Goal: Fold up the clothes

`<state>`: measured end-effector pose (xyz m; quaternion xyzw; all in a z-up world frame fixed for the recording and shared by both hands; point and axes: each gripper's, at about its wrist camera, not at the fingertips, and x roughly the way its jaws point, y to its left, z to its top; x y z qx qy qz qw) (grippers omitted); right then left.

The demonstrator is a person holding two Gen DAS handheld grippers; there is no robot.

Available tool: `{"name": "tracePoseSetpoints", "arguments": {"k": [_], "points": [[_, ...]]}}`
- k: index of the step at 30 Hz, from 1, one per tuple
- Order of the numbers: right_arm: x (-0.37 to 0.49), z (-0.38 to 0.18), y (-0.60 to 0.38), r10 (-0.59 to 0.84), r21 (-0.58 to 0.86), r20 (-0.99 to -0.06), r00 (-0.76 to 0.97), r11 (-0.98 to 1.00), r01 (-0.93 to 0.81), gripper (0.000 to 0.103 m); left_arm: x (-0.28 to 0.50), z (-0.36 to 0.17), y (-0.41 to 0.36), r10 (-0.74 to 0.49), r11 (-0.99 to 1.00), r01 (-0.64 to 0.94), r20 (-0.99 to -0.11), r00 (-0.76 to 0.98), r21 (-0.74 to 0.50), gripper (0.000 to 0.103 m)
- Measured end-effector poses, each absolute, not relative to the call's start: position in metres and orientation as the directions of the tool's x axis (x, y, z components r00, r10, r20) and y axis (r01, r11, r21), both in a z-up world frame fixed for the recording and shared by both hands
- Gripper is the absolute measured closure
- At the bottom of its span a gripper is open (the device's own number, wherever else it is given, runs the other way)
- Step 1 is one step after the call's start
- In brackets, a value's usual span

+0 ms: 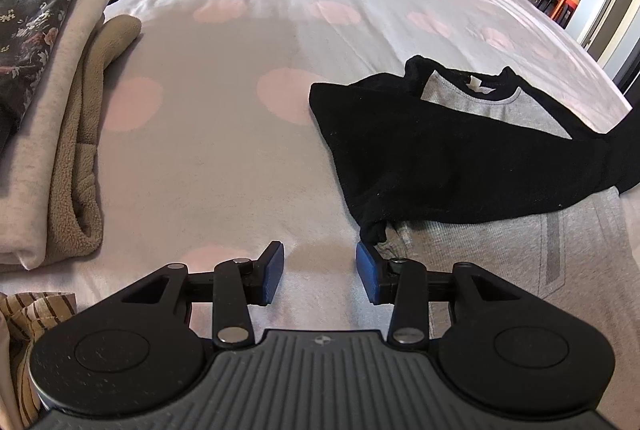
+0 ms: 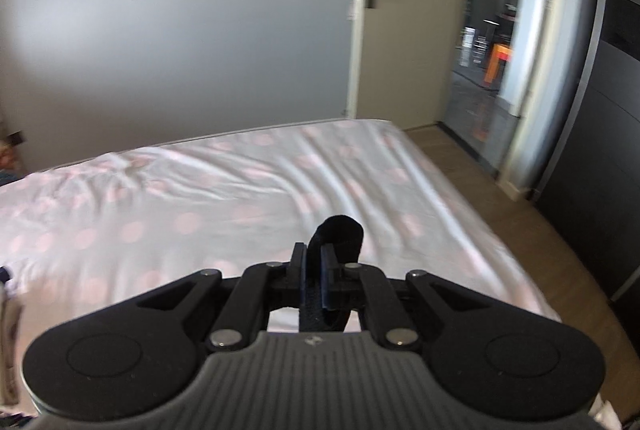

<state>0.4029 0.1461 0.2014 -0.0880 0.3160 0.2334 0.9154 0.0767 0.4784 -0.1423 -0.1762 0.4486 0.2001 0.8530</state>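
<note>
The left gripper [image 1: 320, 276] fingers are spread apart over the bed [image 1: 224, 157]. The right gripper [image 2: 314, 268] pinches a black sleeve [image 2: 340, 234].

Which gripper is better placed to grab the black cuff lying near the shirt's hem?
Left. The left gripper is open, with the black sleeve cuff just beyond its right finger. The right gripper is already shut on black fabric.

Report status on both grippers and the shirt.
Left gripper open, beside sleeve cuff. Right gripper shut on black fabric. Shirt flat on bed, one sleeve folded across.
</note>
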Motion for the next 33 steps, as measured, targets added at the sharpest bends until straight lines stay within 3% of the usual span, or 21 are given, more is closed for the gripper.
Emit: {"name": "tracePoseSetpoints", "arguments": {"k": [7,10,16,20,27,29,31,33], "points": [[0.336,0.186,0.241,0.544,0.056,-0.630,0.555,0.744,-0.666,0.095,0.071,-0.129,0.478,0.222,0.857,-0.507,-0.823,0.523,-0.091,0.065],[0.313,0.172,0.274,0.590,0.085,-0.635,0.498,0.694,-0.715,0.101,0.068,-0.123,0.479,0.237,0.855,-0.511,-0.812,0.533,-0.086,0.065],[0.285,0.120,0.331,0.618,0.140,-0.690,0.378,0.626,-0.768,0.101,0.064,-0.121,0.485,0.224,0.846,-0.519,-0.804,0.551,-0.120,0.064],[0.280,0.074,0.356,0.576,0.097,-0.739,0.349,0.604,-0.791,0.100,0.061,-0.119,0.490,0.223,0.834,-0.534,-0.800,0.557,-0.140,0.064],[0.287,-0.020,0.381,0.484,0.097,-0.831,0.273,0.610,-0.786,0.092,0.060,-0.121,0.494,0.227,0.828,-0.544,-0.805,0.549,-0.138,0.064],[0.288,-0.043,0.389,0.467,0.103,-0.847,0.253,0.611,-0.785,0.087,0.062,-0.123,0.494,0.239,0.830,-0.547,-0.818,0.522,-0.107,0.064],[0.289,-0.061,0.399,0.455,0.109,-0.858,0.237,0.613,-0.782,0.072,0.064,-0.124,0.493,0.255,0.835,-0.546,-0.831,0.494,-0.068,0.064],[0.289,-0.078,0.410,0.444,0.113,-0.868,0.223,0.614,-0.781,0.070,0.066,-0.126,0.492,0.272,0.840,-0.542,-0.841,0.468,-0.029,0.064]]}}
